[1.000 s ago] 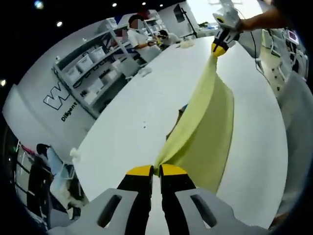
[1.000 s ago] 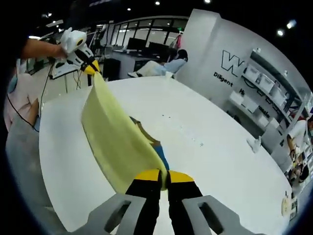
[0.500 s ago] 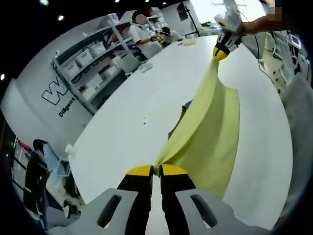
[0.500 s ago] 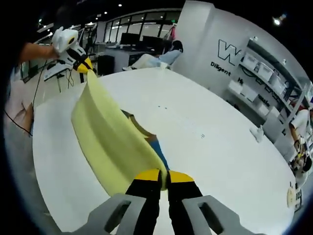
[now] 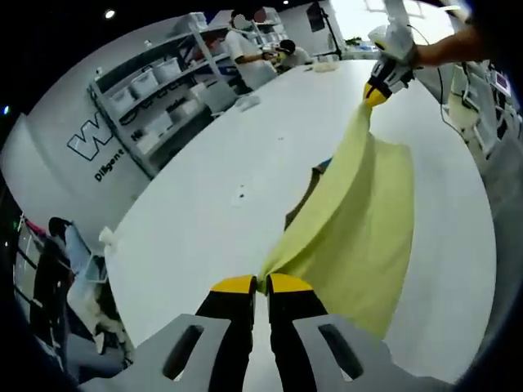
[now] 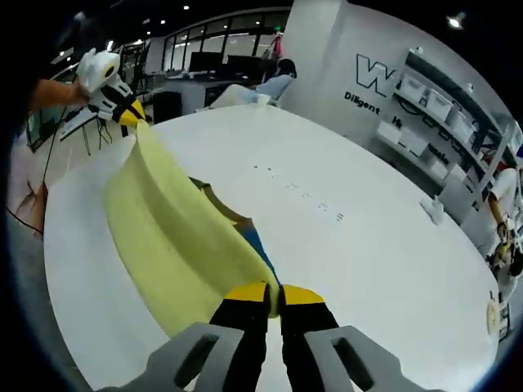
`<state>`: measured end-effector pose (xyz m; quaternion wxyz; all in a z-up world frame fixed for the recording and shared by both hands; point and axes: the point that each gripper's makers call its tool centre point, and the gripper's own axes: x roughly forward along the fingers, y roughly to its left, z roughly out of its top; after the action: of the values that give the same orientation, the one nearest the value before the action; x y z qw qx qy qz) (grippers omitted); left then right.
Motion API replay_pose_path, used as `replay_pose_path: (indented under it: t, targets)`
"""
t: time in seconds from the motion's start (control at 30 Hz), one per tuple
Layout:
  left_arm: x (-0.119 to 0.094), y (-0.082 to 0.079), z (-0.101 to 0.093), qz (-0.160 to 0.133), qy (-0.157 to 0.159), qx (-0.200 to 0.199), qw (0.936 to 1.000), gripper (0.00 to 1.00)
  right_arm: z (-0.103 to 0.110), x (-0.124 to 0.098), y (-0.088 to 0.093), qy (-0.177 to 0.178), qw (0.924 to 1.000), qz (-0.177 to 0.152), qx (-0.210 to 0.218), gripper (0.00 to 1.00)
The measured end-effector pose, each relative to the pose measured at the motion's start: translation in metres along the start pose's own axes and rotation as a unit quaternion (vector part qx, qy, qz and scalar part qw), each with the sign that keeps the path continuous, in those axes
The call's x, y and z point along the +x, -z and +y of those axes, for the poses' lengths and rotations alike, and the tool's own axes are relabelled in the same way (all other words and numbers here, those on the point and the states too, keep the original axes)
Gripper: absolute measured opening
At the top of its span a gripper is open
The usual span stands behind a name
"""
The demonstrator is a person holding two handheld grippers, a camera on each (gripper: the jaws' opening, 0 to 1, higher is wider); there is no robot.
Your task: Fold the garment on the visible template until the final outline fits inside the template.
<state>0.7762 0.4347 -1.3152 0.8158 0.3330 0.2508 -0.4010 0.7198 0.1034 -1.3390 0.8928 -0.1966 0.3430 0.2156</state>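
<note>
Since both claws pinch opposite corners, the yellow garment (image 5: pixel 359 237) sags, soft and light; template (image 6: pixel 245 233) probably underneath.

Left gripper (image 5: pixel 260 283) and right gripper (image 6: pixel 274 288) are each clamped on cloth.

Your pale yellow garment (image 5: pixel 359 220) hangs stretched in the air above the white bench (image 5: pixel 212 212), pinched at two ends. A brown-and-blue template (image 6: pixel 245 233) lies flat beneath it, mostly hidden by the cloth.

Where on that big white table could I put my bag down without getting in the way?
The widest bare stretch of the white table lies between the yellow garment and the shelving-side edge. It is crowded along the garment, stretched between the left hand-held gripper and right hand-held gripper.
</note>
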Motion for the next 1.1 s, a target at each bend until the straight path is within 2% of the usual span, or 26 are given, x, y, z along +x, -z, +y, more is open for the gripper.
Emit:
replay_pose_path:
  t: [0.23,0.5,0.73,0.93,1.03,1.1]
  targets:
    - [0.012,0.006,-0.001,0.003,0.006,-0.001,1.0,0.04,-0.004,0.015,0.007,0.001,0.9999,0.01,0.014,0.0]
    - [0.034,0.024,0.0,0.019,0.008,-0.047,0.9987,0.04,-0.008,0.038,0.009,-0.002,0.9996,0.02,0.021,0.0]
    - [0.05,0.038,-0.003,0.029,0.013,-0.061,0.9976,0.04,-0.011,0.06,0.016,0.0,0.9983,0.037,0.046,0.0]
    - [0.062,0.045,-0.002,0.035,0.013,-0.06,0.9975,0.05,-0.011,0.073,0.024,-0.002,0.997,0.049,0.059,0.0]
    - [0.071,0.049,-0.003,0.035,0.011,-0.028,0.9989,0.05,-0.011,0.078,0.028,0.0,0.9973,0.052,0.051,0.02]
    - [0.073,0.052,0.003,0.038,-0.007,-0.017,0.9991,0.02,-0.012,0.081,0.032,0.005,0.9978,0.053,0.039,0.06]
